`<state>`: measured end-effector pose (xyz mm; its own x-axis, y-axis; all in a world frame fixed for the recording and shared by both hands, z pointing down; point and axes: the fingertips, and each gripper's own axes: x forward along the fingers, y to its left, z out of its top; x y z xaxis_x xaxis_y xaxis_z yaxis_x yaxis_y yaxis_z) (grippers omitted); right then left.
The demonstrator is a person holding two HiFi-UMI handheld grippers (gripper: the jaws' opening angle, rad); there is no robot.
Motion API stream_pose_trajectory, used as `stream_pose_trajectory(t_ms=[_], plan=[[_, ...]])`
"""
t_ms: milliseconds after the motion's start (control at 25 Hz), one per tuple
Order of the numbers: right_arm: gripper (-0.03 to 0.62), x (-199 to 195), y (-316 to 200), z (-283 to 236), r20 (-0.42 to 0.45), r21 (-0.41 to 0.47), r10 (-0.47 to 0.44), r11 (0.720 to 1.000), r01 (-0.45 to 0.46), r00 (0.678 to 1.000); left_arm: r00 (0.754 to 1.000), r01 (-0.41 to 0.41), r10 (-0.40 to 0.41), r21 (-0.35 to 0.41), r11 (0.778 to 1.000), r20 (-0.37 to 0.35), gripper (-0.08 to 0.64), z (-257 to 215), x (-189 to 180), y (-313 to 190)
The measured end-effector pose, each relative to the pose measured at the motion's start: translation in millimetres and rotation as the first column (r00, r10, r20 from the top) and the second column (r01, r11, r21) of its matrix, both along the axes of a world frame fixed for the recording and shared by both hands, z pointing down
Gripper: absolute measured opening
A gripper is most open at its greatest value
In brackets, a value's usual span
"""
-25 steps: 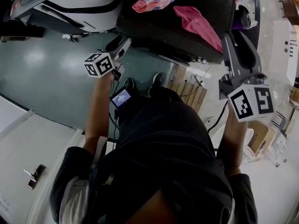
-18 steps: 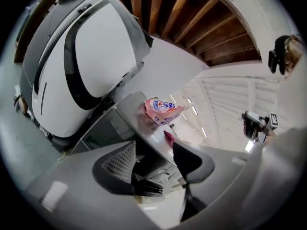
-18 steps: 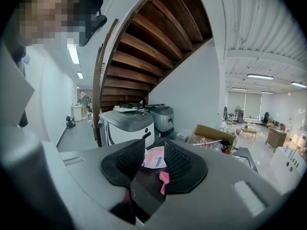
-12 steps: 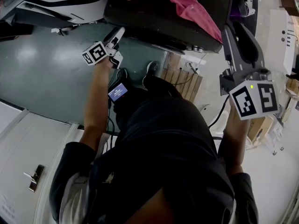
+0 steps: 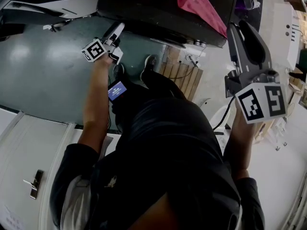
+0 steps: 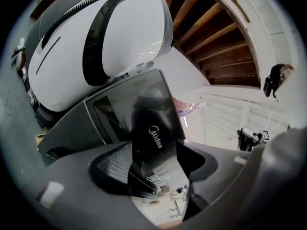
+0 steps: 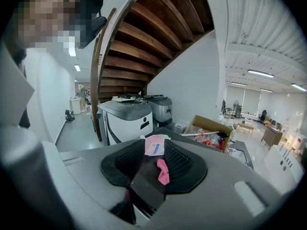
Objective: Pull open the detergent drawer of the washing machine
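Note:
The dark washing machine (image 5: 158, 8) stands at the top of the head view with a pink cloth (image 5: 196, 6) on its lid. My left gripper (image 5: 116, 31) is level at the machine's front left corner. In the left gripper view its jaws (image 6: 153, 169) are opening, and the dark front panel with the Midea logo (image 6: 156, 138) shows in the gap, with no pad pressing on it. My right gripper (image 5: 243, 32) hangs off the machine's right side. It stands open (image 7: 156, 169) and empty, looking over the lid and the pink cloth (image 7: 163, 171).
A big white machine (image 6: 96, 37) sits just left of the washer. A wooden pallet (image 5: 180, 78) lies on the floor by the person's shoes (image 5: 148, 66). A cardboard box (image 7: 211, 133) stands behind the washer, under a wooden staircase (image 7: 144, 37). White cabinets (image 5: 29, 147) are at lower left.
My left gripper has sunk and rolled in front of the washer's left corner, and its jaws have parted. The right gripper has dropped slightly.

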<state>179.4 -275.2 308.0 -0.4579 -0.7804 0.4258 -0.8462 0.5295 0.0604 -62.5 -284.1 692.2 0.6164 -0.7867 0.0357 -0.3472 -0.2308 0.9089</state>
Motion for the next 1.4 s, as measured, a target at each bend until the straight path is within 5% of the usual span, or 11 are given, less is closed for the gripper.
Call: stream_pose_trajectory(t_ms=[160,400,640,920,1400], plan=[[0.104,-0.3,1.6,6.7,-0.012,-0.016,0.001,1.000,-0.002,1.000,0.999,0.001,0.000,0.028,1.000,-0.033,0.330,8.1,3.7,-0.2],[0.104,3.1,3.5,18.0,-0.031,-0.045,0.006,0.999,-0.008,1.000,0.978,0.057,-0.034,0.110,0.992,-0.205,0.365,3.2,1.0,-6.9],[0.104,7.3,6.6,29.2,-0.043,-0.070,0.014,0.997,-0.017,0.999,0.965,0.074,-0.033,0.149,0.986,-0.261,0.413,0.5,7.8,-24.2],[0.104,15.1,11.9,45.7,-0.053,-0.112,0.032,0.993,-0.038,0.998,0.893,0.158,-0.090,0.119,0.980,-0.441,0.408,1.8,-0.7,-27.9],[0.104,28.8,13.5,50.2,-0.046,-0.127,0.084,0.988,-0.089,0.995,0.864,0.204,-0.140,0.082,0.976,-0.484,0.376,-2.4,-10.6,26.1]])
